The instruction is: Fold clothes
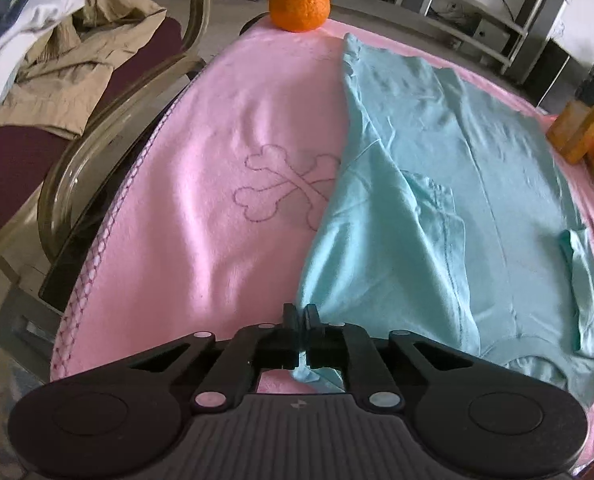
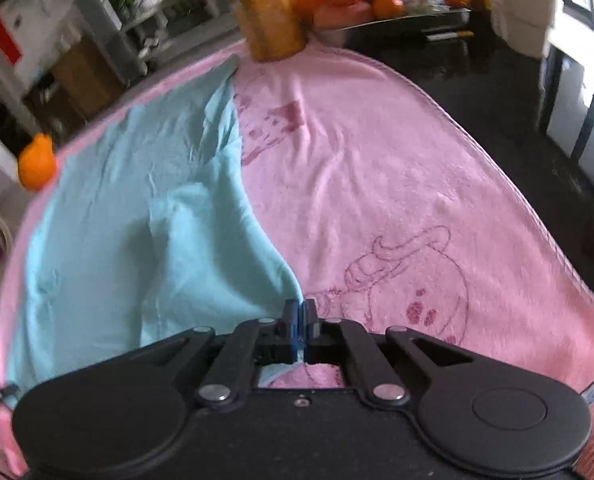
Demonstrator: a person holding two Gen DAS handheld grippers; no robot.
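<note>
In the left wrist view, a chair [image 1: 21, 152] piled with beige and white garments [image 1: 65, 60] is seen at the far left, beside the curved glass rim of the bench [image 1: 97, 136]. The bench is covered by a pink blanket [image 1: 217, 168], whose stitched left border follows the rim. A broad bare strip of blanket lies between that border and the teal T-shirt [image 1: 449, 168], which is spread flat over the right half. An orange [image 1: 300, 5] is set at the far edge, just beside the shirt's far corner. The left hand-held gripper [image 1: 300, 316] is pressed together on the near left edge of the shirt; cloth is seen passing between the jaws and hanging below them. An orange-yellow box [image 1: 585, 120] stands at the right edge, cut off by the frame.

In the right wrist view, the orange [image 2: 37, 162] appears at the far left and the teal T-shirt [image 2: 137, 208] occupies the left half of the blanket. The right hand-held gripper [image 2: 300, 316] is closed, pinching the shirt's near right corner. To its right, open pink blanket [image 2: 377, 184] with printed figures extends to the hem, beyond which dark bench surface [image 2: 477, 92] is exposed. A tray of fruit [image 2: 381, 0] at the far edge is blurred.
</note>
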